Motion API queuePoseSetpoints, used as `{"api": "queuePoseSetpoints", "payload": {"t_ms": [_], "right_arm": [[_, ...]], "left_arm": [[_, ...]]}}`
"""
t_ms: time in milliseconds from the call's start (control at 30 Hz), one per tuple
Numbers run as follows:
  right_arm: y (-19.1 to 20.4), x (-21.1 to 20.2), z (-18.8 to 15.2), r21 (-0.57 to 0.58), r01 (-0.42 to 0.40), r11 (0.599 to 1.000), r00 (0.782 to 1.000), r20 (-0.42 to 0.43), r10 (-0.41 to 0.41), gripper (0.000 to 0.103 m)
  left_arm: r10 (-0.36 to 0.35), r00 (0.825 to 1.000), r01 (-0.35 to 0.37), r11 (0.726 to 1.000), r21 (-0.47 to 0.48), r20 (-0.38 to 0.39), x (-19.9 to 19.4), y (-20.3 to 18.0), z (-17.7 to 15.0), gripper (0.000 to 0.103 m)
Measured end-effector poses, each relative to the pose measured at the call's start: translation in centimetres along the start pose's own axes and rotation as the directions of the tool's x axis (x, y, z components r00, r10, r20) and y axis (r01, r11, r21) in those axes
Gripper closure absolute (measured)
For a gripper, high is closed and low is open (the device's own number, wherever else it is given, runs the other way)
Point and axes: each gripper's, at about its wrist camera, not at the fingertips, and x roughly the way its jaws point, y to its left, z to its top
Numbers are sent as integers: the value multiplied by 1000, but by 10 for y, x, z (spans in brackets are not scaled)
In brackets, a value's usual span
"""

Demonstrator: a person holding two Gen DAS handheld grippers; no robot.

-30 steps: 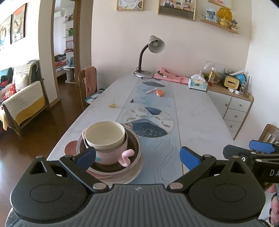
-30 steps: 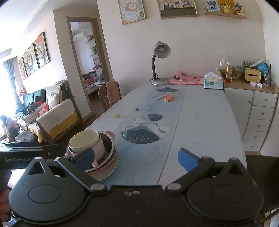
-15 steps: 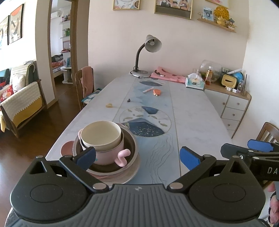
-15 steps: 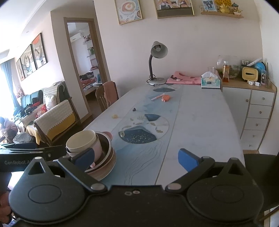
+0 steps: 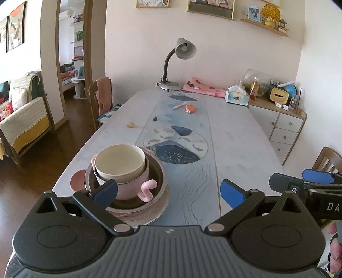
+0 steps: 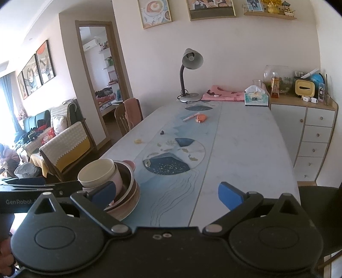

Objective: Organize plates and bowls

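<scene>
Both views were drawn back slightly; left gripper (image 5: 168,190) and right gripper (image 6: 167,192) were held spread, empty, near stacked bowls (image 5: 126,173).

A lived-in home dining room: a long desk (image 5: 235,136) with a lamp (image 5: 177,62) at 12 o'clock, a sofa (image 6: 64,141) at 9 o'clock, a drawer cabinet (image 6: 310,132) at 2 o'clock, framed pictures (image 6: 155,12) overhead.

A cream bowl (image 5: 119,161) sits nested upright in a pink cup (image 5: 136,188), inside a dark bowl (image 5: 159,179), all stacked on plates (image 5: 158,210) at the table's near left corner.
</scene>
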Motion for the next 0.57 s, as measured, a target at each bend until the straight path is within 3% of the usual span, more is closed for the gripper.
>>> {"api": "queuePoseSetpoints", "payload": {"t_ms": [567], "right_arm": [[-2,11,2,14,2,1000,1000,-17,-1,0]], "left_arm": [[-3,1000,3,1000,12,3,9,4,6,0]]}}
